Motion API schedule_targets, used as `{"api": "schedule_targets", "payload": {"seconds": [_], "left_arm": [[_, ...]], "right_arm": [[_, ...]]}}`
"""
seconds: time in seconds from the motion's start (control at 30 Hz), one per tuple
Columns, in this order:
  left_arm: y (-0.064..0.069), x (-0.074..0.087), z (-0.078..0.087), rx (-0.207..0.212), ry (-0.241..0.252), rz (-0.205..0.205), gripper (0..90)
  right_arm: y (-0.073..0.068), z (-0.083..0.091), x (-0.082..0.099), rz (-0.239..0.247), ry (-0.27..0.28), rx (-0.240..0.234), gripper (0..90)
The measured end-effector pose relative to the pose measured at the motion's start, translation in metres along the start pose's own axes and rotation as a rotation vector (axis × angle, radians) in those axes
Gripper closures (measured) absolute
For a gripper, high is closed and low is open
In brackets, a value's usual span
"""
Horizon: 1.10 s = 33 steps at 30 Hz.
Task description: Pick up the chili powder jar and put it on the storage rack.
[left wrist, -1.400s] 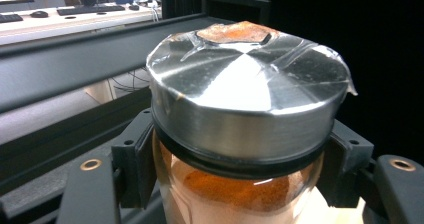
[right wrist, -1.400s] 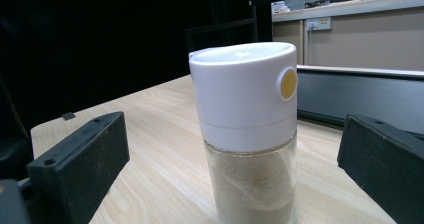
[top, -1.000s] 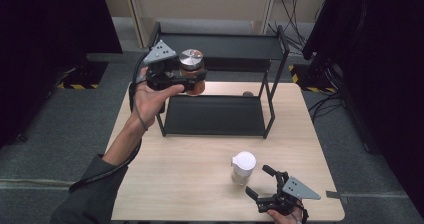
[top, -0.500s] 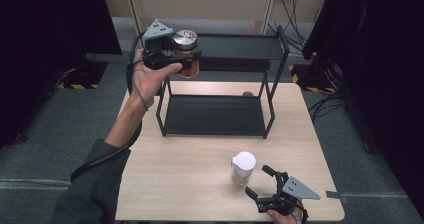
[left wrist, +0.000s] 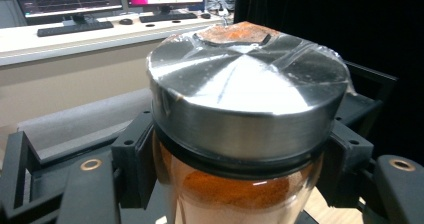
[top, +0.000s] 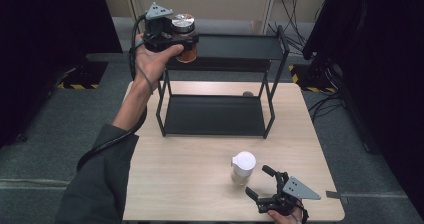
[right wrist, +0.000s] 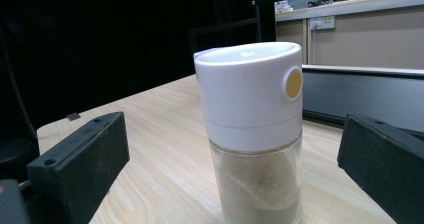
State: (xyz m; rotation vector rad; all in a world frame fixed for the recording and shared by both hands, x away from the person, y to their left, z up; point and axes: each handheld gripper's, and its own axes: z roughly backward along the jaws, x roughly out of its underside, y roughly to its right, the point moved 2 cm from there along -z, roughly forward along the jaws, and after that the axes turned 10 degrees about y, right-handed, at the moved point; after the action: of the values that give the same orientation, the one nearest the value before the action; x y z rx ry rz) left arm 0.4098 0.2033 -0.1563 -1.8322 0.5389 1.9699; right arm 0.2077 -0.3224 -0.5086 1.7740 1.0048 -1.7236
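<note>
My left tool (top: 184, 40) is clamped on the spice jar (top: 184, 36), holding it upright over the rack's (top: 235, 46) top shelf, left end. My right tool (top: 264, 183) sits on the counter (top: 190, 174), jaws wide, the white-capped shaker (right wrist: 252, 129) standing untouched between them.

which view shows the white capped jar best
The right gripper view: the white-capped jar stands close between the open jaws, showing its yellow button and pale powder. The high view shows it small, from above.
</note>
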Motion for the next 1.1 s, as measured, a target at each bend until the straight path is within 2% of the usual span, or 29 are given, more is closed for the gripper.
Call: {"api": "schedule_targets", "payload": {"seconds": [0.17, 0.47, 0.67, 0.9, 1.0, 1.1], "left_arm": [[0.0, -0.001, -0.011, -0.036, -0.01, -0.01, 30.9], [-0.005, -0.002, -0.027, -0.074, 0.005, 0.018, 30.9], [-0.005, 0.001, -0.039, -0.116, -0.007, -0.004, 30.9], [-0.005, 0.008, -0.048, -0.129, -0.006, -0.001, 30.9], [-0.008, 0.011, -0.05, -0.122, 0.006, 0.016, 30.9], [-0.008, 0.012, -0.052, -0.127, 0.003, 0.011, 30.9]], "right_arm": [[0.0, 0.0, 0.0, 0.0, 0.001, -0.004, 0.3], [0.0, 0.0, 0.0, -0.004, 0.002, -0.007, 0.3], [0.0, 0.0, 0.0, -0.009, 0.003, -0.011, 0.4], [0.0, 0.0, 0.001, -0.007, 0.003, -0.016, 0.4], [0.0, 0.0, 0.001, -0.009, 0.003, -0.017, 0.3], [0.0, 0.0, 0.0, -0.009, 0.005, -0.016, 0.3]]}}
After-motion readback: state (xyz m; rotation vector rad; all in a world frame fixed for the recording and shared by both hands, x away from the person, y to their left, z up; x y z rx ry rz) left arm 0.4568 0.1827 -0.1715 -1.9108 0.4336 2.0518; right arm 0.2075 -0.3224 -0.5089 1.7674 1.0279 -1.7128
